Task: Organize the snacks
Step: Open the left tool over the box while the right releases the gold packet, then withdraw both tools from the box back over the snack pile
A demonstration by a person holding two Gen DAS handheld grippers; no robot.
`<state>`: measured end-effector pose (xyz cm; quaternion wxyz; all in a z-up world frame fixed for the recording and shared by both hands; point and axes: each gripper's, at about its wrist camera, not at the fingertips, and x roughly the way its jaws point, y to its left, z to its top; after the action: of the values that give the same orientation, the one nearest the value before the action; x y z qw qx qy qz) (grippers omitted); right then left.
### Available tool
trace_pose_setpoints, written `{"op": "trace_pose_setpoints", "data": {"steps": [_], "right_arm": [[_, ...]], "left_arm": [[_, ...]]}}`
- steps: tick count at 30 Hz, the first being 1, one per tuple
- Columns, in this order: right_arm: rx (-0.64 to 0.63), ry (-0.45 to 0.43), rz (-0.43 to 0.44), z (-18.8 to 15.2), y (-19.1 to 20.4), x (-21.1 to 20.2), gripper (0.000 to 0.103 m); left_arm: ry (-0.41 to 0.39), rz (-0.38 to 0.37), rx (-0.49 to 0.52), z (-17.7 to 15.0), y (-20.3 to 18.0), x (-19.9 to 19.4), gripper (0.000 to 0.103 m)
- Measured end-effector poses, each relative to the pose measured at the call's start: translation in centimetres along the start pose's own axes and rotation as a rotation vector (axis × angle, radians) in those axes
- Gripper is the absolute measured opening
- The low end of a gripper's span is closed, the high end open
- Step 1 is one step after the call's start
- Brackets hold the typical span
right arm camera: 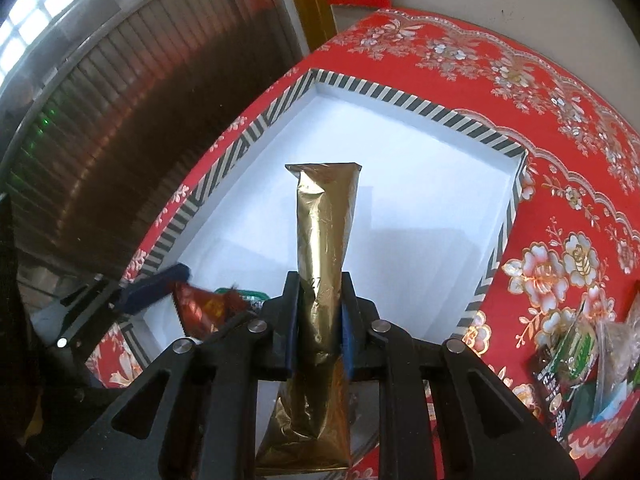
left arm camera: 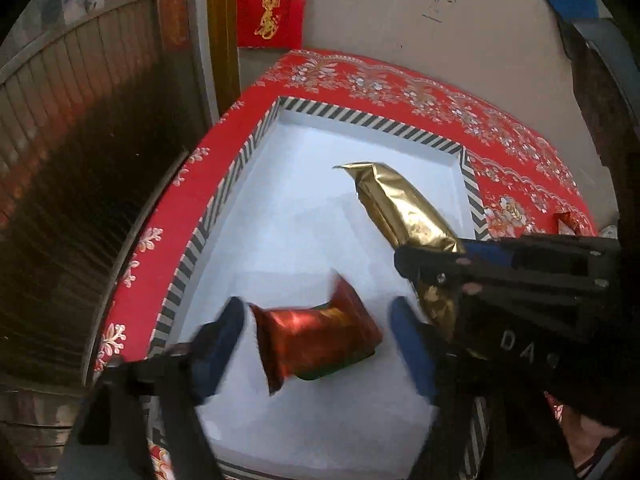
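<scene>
Gold snack packet [right arm camera: 325, 240], label unreadable, between right tongs [right arm camera: 319, 334]

Shallow white tray with black-and-white striped rim [left arm camera: 224, 196], on red floral-clothed counter [left arm camera: 400, 84], crinkled red foil snack packet [left arm camera: 316, 338] inside tray between spread blue-padded left claw [left arm camera: 320, 350], long gold foil packet [left arm camera: 404, 208] clamped by right claw [left arm camera: 432, 272] above tray

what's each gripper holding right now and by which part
The right gripper is shut on the gold packet, clamped partway along its length. The left gripper is open, with the red packet loose between its fingers.
</scene>
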<state>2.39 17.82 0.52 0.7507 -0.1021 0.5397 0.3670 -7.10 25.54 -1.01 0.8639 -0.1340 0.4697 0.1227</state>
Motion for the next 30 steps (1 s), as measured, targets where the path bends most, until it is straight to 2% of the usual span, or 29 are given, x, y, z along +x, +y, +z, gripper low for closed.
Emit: {"op": "trace_pose_setpoints", "data": {"steps": [2,3,4,5,7,9,13,18,20,21,24,28,30], "right_arm": [[-0.01,-0.014,-0.013,-0.1,0.3,-0.3,0.027],[-0.009,-0.021,-0.013,-0.1,0.3,-0.5,0.043],[-0.008,-0.032,-0.01,-0.1,0.4,-0.9,0.065],[-0.004,-0.05,-0.01,0.0,0.5,-1.3,0.071],[-0.004,-0.091,0.009,0.2,0.7,-2.4,0.072],[-0.013,-0.108,-0.009,0.3,1.0,-3.2,0.072],[-0.099,-0.23,-0.223,0.5,2.0,-6.4,0.071],[-0.063,-0.391,-0.446,0.5,0.8,-11.5,0.072],[-0.017,-0.444,-0.528,0.4,-0.3,-13.6,0.077],[0.013,-0.461,-0.552,0.4,-1.2,-14.6,0.086],[0.11,-0.486,-0.582,-0.4,-3.8,-16.4,0.087],[0.232,-0.444,-0.627,-1.3,-7.7,-17.8,0.087],[0.269,-0.438,-0.639,-2.2,-9.3,-18.4,0.087]], "left_arm": [[-0.006,0.012,-0.003,0.0,0.1,-0.2,0.089],[-0.009,0.018,-0.005,-0.1,0.1,-0.3,0.096],[-0.015,0.021,-0.009,-0.1,0.1,-0.4,0.1],[-0.026,0.025,-0.012,-0.2,0.2,-0.6,0.101],[-0.043,0.035,-0.013,-0.3,0.2,-1.1,0.101],[-0.061,0.041,-0.017,-0.2,0.2,-1.6,0.101],[-0.104,0.056,-0.007,0.0,-0.2,-3.0,0.101],[-0.25,0.143,0.103,0.2,-2.5,-5.9,0.101],[-0.305,0.172,0.145,0.3,-3.8,-6.9,0.102],[-0.318,0.17,0.154,0.3,-4.3,-7.1,0.103],[-0.328,0.168,0.146,0.5,-5.6,-7.2,0.103],[-0.327,0.19,0.202,-0.1,-8.5,-6.9,0.103],[-0.316,0.167,0.223,-0.3,-9.8,-6.6,0.103]]}}
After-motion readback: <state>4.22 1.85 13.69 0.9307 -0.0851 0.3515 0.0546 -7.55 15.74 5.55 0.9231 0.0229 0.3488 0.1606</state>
